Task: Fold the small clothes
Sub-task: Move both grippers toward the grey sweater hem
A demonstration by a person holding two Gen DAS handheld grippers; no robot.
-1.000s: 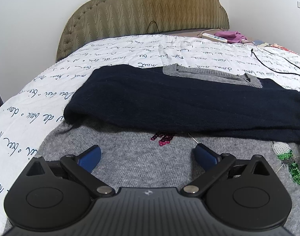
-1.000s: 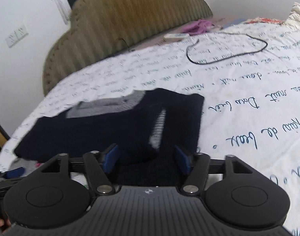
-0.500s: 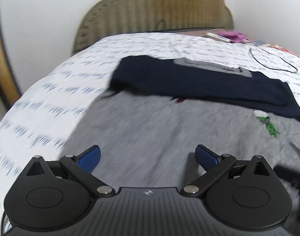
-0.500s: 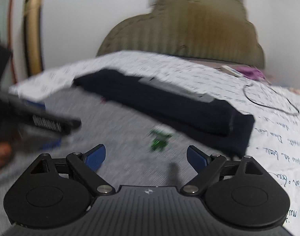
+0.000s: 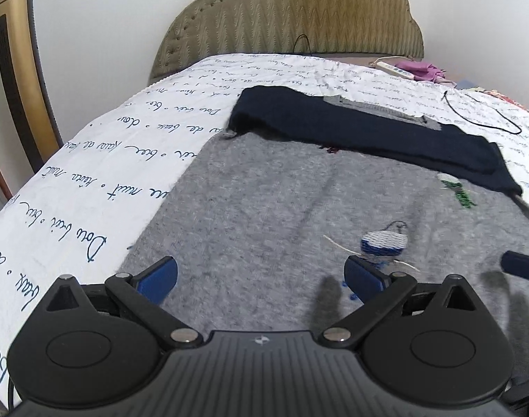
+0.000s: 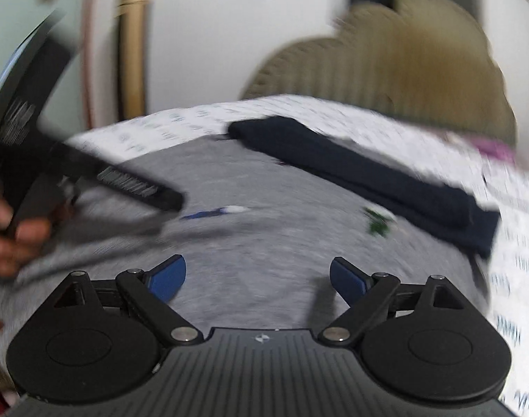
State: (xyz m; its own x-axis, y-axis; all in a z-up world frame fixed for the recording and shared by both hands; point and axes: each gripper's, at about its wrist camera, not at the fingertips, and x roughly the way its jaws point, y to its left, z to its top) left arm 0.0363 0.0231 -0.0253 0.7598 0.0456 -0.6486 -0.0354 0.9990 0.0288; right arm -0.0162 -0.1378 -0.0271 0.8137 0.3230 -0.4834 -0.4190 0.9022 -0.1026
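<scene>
A grey knitted sweater (image 5: 281, 215) lies flat on the bed, with small sequin patches in blue-white (image 5: 384, 241) and green (image 5: 459, 194). Its navy sleeves (image 5: 368, 128) are folded across its far part, over the grey collar (image 5: 379, 109). My left gripper (image 5: 261, 276) is open and empty, low over the sweater's near left part. My right gripper (image 6: 257, 276) is open and empty over the sweater (image 6: 264, 236); its view is blurred. The left gripper's body (image 6: 90, 170) and the hand holding it show at the left of the right wrist view.
The bed has a white sheet with blue script (image 5: 125, 160) and a padded olive headboard (image 5: 299, 14). A black cable (image 5: 483, 111), a remote (image 5: 396, 69) and a purple cloth (image 5: 420, 69) lie far right. A gold-trimmed appliance (image 5: 17, 69) stands left of the bed.
Both grippers have pulled back from the navy folded sleeves toward the near part of the grey sweater. The right gripper has swung left and opened wider. The sleeves stay folded in place.
</scene>
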